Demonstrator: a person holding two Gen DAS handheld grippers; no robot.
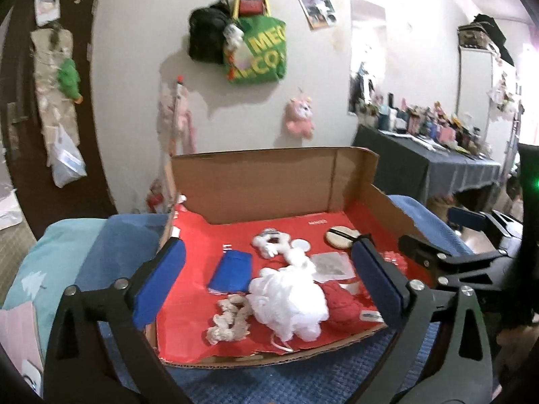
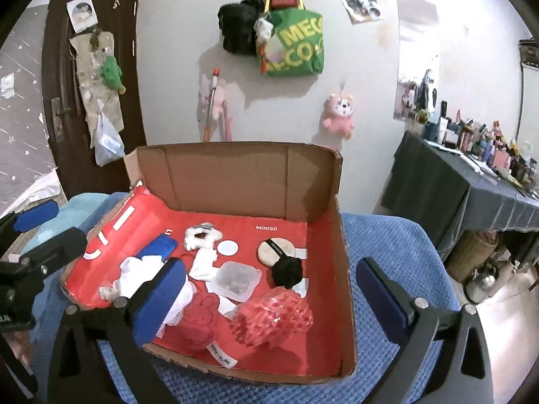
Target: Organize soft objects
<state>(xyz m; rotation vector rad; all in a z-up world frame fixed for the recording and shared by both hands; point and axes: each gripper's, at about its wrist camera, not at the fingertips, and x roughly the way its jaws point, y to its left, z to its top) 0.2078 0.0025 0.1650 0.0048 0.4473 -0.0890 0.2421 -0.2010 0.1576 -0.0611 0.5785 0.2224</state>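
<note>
A cardboard box (image 1: 269,181) with a red lining (image 2: 286,225) sits on a blue cloth. Inside lie a white mesh puff (image 1: 289,306), a red towel (image 1: 343,306), a beige knit scrunchie (image 1: 229,320), a blue sponge (image 1: 230,271), a white fluffy scrunchie (image 2: 202,234), a round powder puff (image 2: 276,249), a black scrunchie (image 2: 288,271), a red mesh puff (image 2: 273,316) and a clear packet (image 2: 237,279). My left gripper (image 1: 269,289) is open and empty, held above the box's front. My right gripper (image 2: 269,299) is open and empty over the box's right front.
A dark door (image 2: 91,77) stands at the left. Bags (image 2: 289,40) and a pink plush (image 2: 338,114) hang on the wall. A table with a dark cloth (image 2: 471,188) holding several bottles stands at the right. The box rests on the blue cloth (image 2: 387,303).
</note>
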